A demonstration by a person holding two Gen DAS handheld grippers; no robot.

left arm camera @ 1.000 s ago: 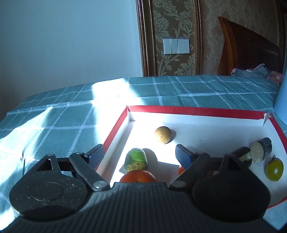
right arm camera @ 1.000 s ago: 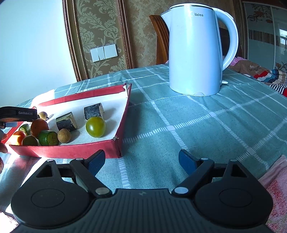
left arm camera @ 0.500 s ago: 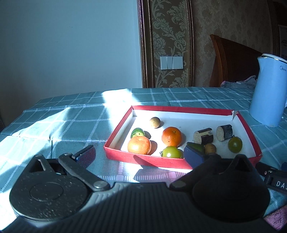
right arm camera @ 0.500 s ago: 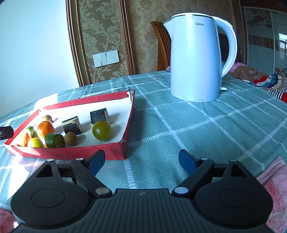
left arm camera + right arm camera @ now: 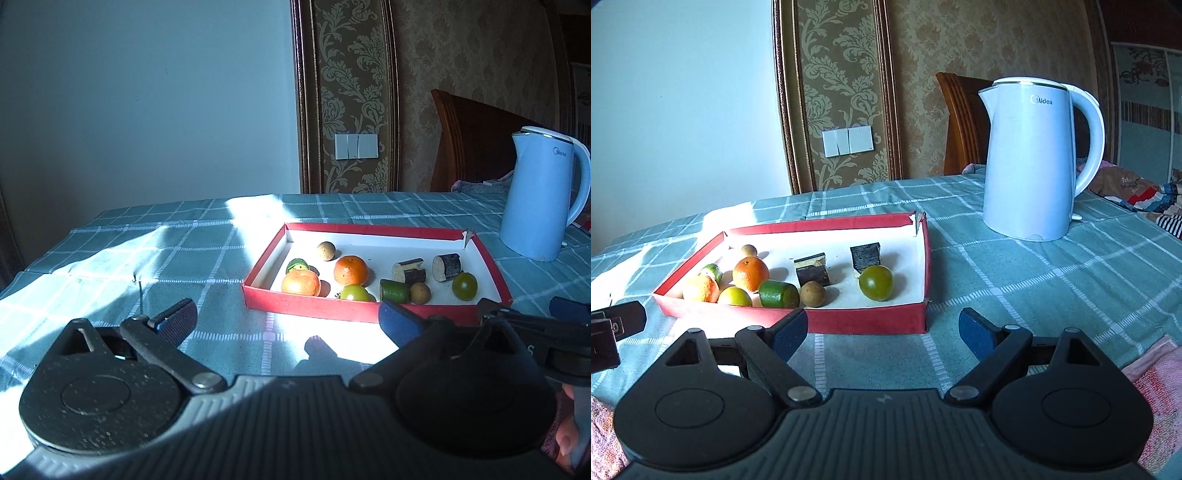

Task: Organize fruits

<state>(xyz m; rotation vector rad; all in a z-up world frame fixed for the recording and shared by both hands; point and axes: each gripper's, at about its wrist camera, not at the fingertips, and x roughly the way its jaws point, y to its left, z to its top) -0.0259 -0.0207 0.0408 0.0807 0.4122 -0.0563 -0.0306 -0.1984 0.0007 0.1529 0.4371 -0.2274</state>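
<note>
Left wrist view, left gripper angled down, jaws wide apart, empty, short of red tray.

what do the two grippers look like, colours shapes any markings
Both are alike: the left gripper and right gripper have a ribbed dark body, two round black discs, black linkage arms with silver pivot pins, and blue ribbed finger pads. A small lightning-bolt mark sits centred on the right one's body. No cables or sleeves show.
</note>
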